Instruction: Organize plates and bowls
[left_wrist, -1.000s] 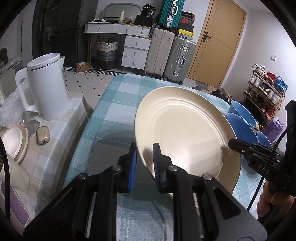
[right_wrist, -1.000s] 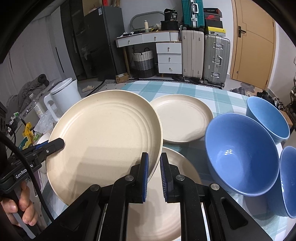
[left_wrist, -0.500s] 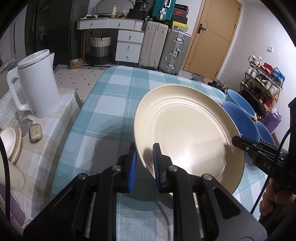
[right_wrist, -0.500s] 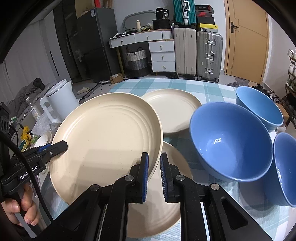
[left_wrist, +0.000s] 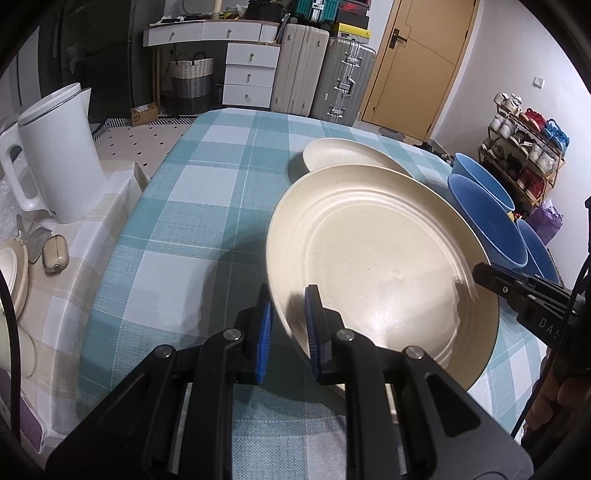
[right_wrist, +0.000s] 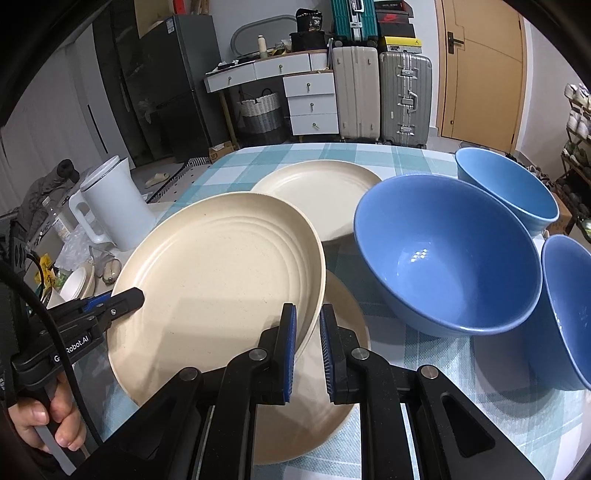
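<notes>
Both grippers hold one large cream plate (left_wrist: 380, 258) by opposite rims, a little above the table. My left gripper (left_wrist: 288, 325) is shut on its near-left rim; it also shows in the right wrist view, left gripper (right_wrist: 136, 295). My right gripper (right_wrist: 308, 343) is shut on the plate's (right_wrist: 221, 280) right rim. Under that plate a second cream plate (right_wrist: 340, 387) lies on the cloth, partly hidden. A third cream plate (right_wrist: 317, 192) lies farther back. Three blue bowls (right_wrist: 443, 258) (right_wrist: 509, 184) (right_wrist: 569, 306) stand to the right.
The table wears a teal checked cloth (left_wrist: 207, 184). A white kettle (left_wrist: 59, 158) stands on a lower side table to the left, with small items around it. Suitcases (right_wrist: 380, 96), drawers and a door are at the back; a shoe rack (left_wrist: 524, 147) is at the right.
The held plate has come down and levelled out over the plate on the cloth. In the left wrist view the far plate has come into sight behind it.
</notes>
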